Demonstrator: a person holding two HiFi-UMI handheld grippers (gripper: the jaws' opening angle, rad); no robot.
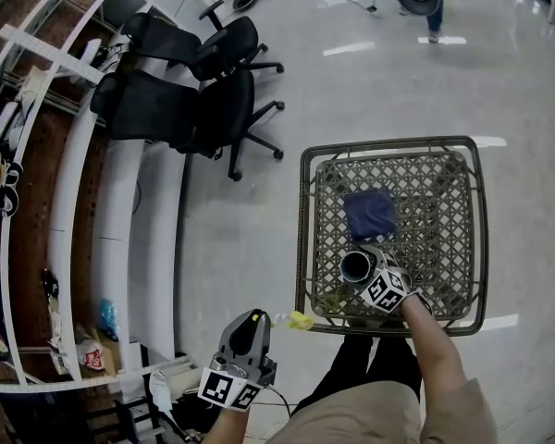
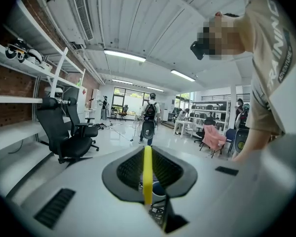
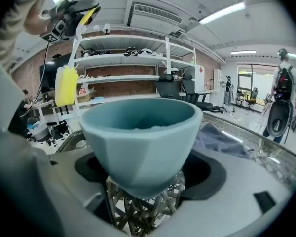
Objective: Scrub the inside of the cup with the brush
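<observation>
Chairs (image 1: 194, 91) stand far left; near left, the left gripper (image 1: 255, 322) has its fingers clamped on the yellow brush (image 1: 296, 320), just left of the basket (image 1: 302, 239); the teal cup (image 1: 355, 266) sits in the basket's near part, between the spread fingers of the right gripper (image 1: 375, 277); a blue cloth (image 1: 370, 213) lies beyond.

Glossy floor (image 1: 370, 91), black office chairs (image 1: 199, 100)
</observation>
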